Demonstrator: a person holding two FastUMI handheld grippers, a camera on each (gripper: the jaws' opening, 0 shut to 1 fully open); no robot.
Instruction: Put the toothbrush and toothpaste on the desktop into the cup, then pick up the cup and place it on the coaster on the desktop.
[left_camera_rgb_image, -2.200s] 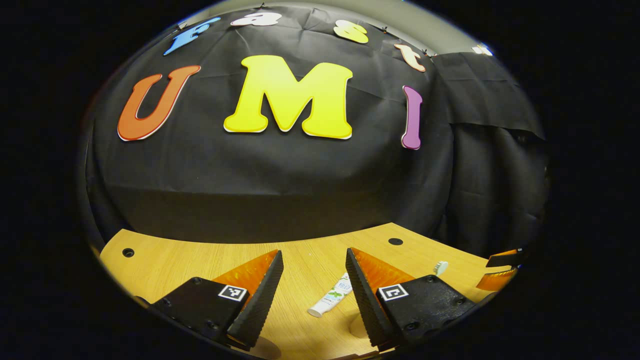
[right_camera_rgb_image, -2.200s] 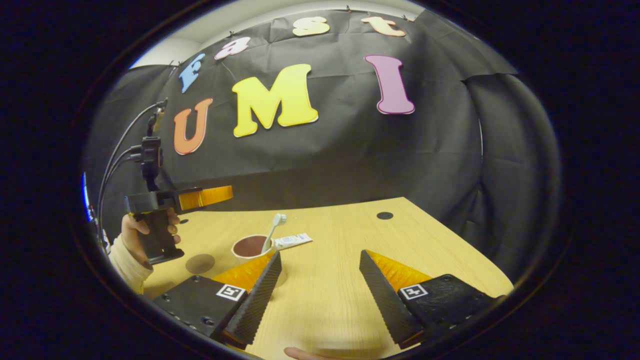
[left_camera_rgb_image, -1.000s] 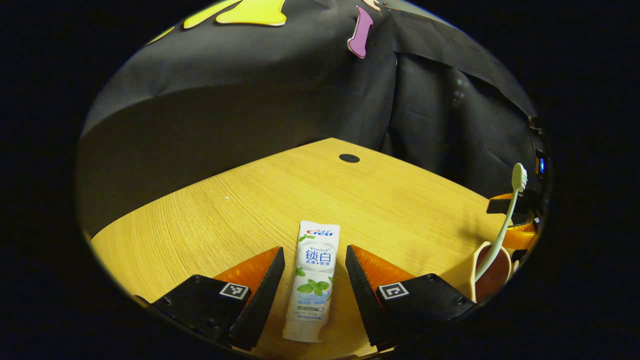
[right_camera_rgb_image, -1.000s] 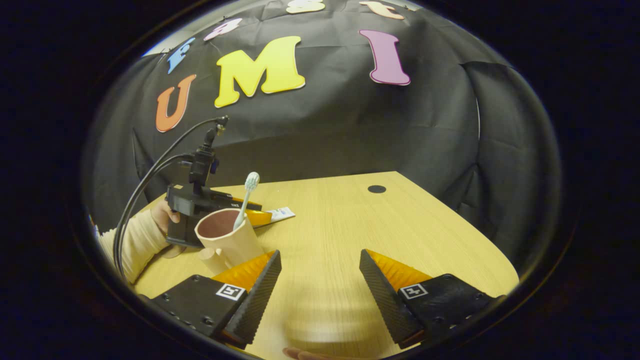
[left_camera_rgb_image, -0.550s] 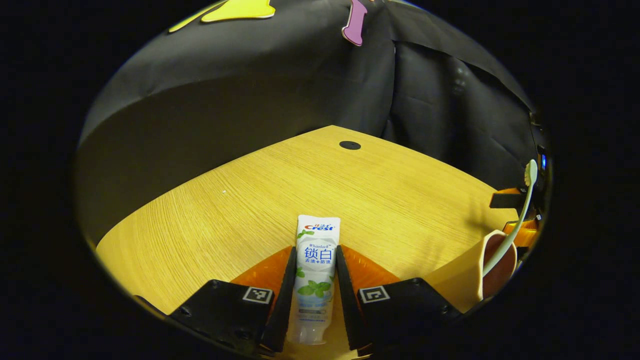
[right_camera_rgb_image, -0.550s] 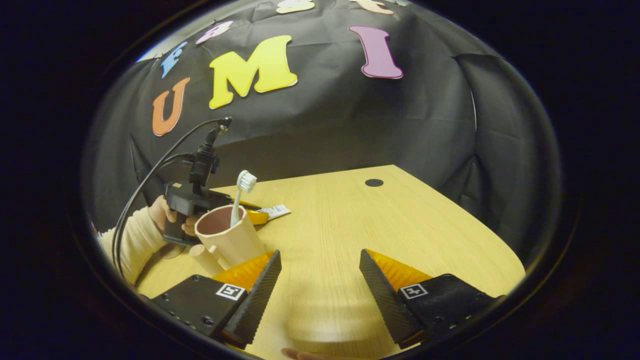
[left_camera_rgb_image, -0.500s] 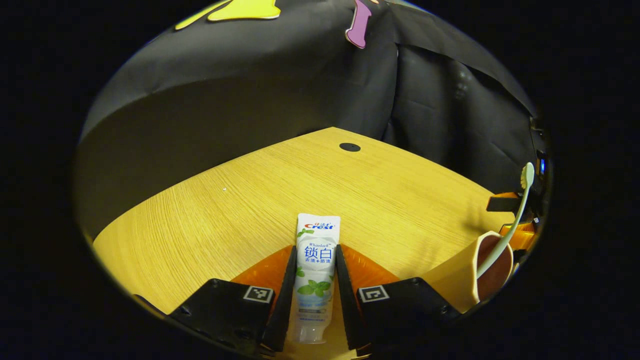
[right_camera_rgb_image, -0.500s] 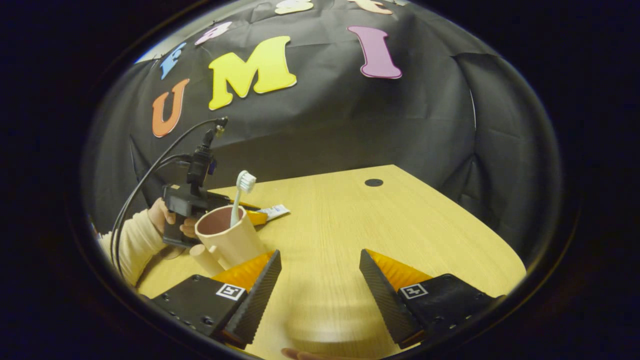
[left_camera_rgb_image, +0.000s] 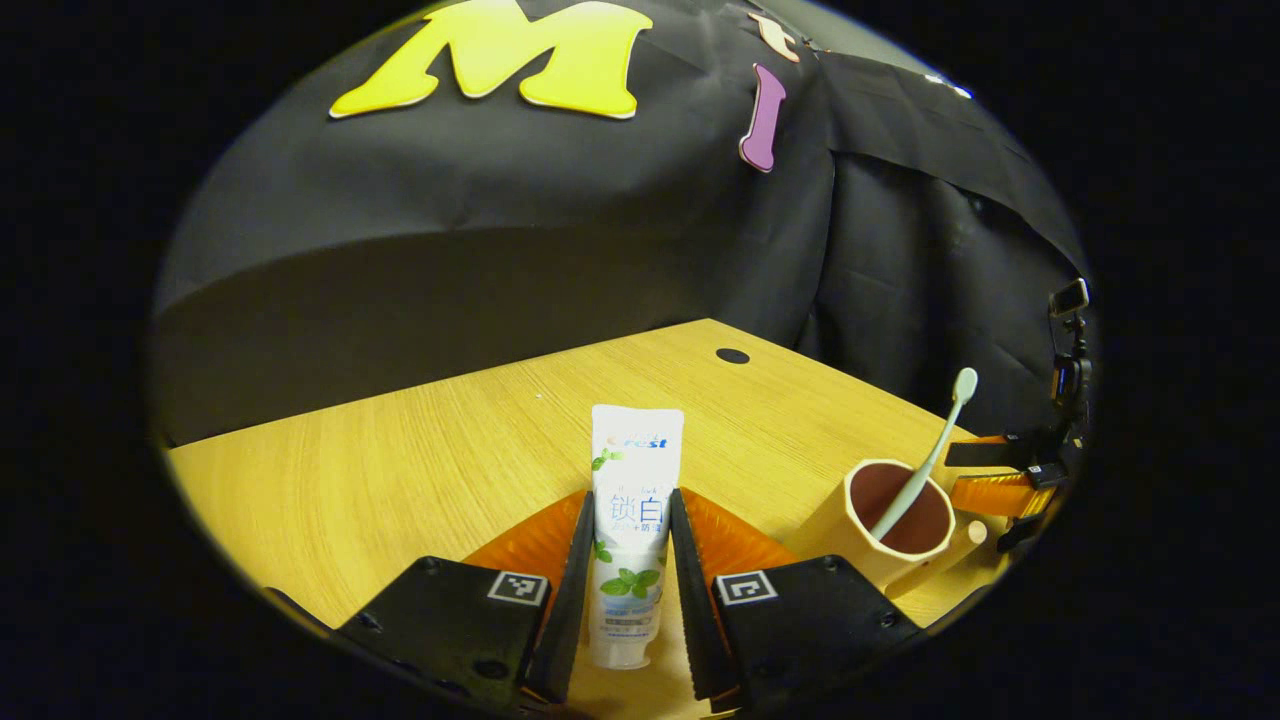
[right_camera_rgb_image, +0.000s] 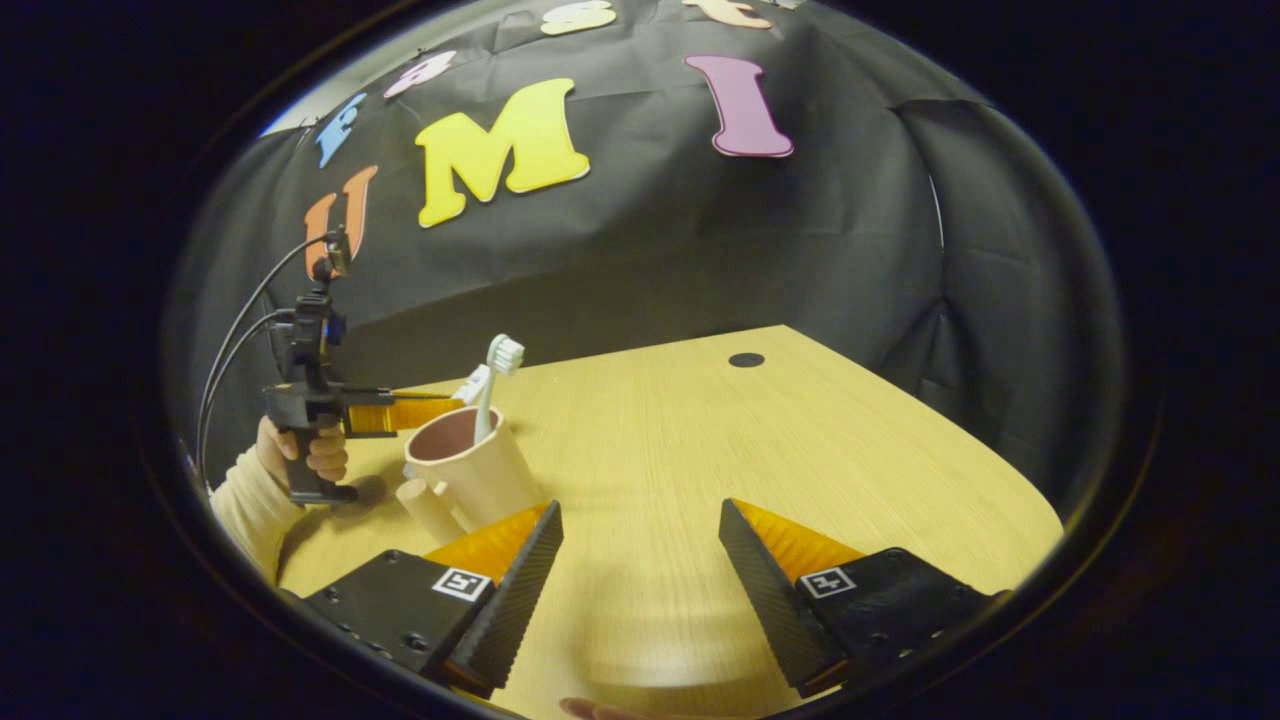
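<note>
The wooden surface (right_camera_rgb_image: 760, 440) is lying bare and wide ahead of my right gripper (right_camera_rgb_image: 640, 585), out to its rounded far edge by the black cloth wall (right_camera_rgb_image: 700, 250). My right jaws are standing wide apart, gripping nothing. My left gripper (left_camera_rgb_image: 627, 580) is pinching the toothpaste tube (left_camera_rgb_image: 632, 520), both jaws pressing its flat white sides, cap end toward me; in the right gripper view the tube is hanging above the surface behind the cup. The smooth pink cup (left_camera_rgb_image: 885, 520) is standing just to the right, the toothbrush (left_camera_rgb_image: 925, 450) leaning in it, bristles up
</note>
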